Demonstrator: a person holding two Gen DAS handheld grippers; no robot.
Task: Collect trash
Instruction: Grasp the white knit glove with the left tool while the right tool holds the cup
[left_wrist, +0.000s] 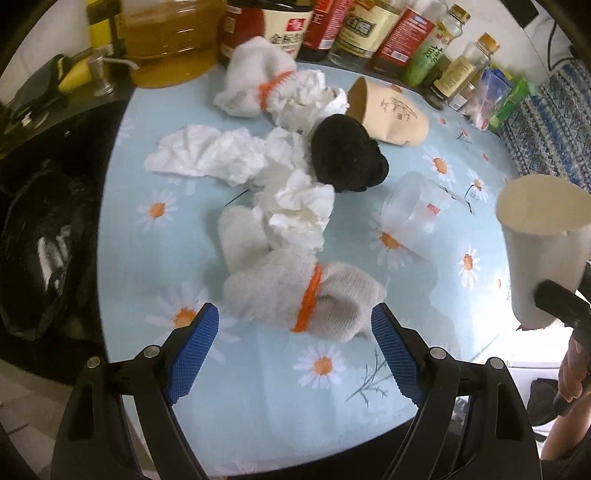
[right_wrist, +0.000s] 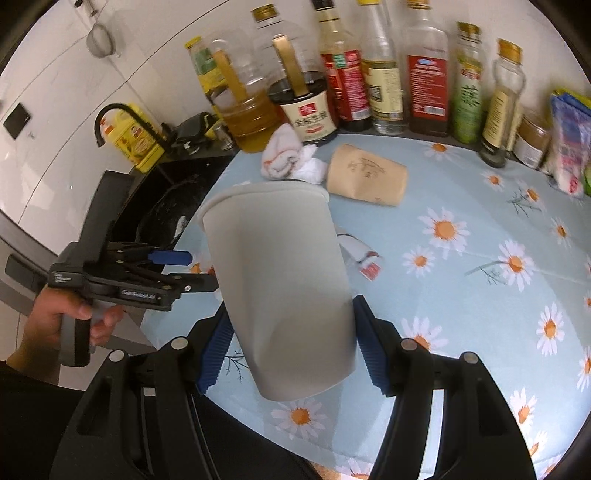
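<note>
Paper cups: two, one white (right_wrist: 284, 291), one brown (right_wrist: 367, 180).

Right gripper (right_wrist: 291, 345): blue pads clamp the white paper cup (right_wrist: 280, 288), tilted above the daisy tablecloth (right_wrist: 461, 314).
Brown cup (right_wrist: 367, 179): on its side beyond the white cup.
Left gripper (right_wrist: 184, 267): left of the white cup, held by a hand (right_wrist: 62, 321).

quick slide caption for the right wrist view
Right gripper holds a white cup above the daisy tablecloth, with the left gripper alongside and bottles behind.
</note>
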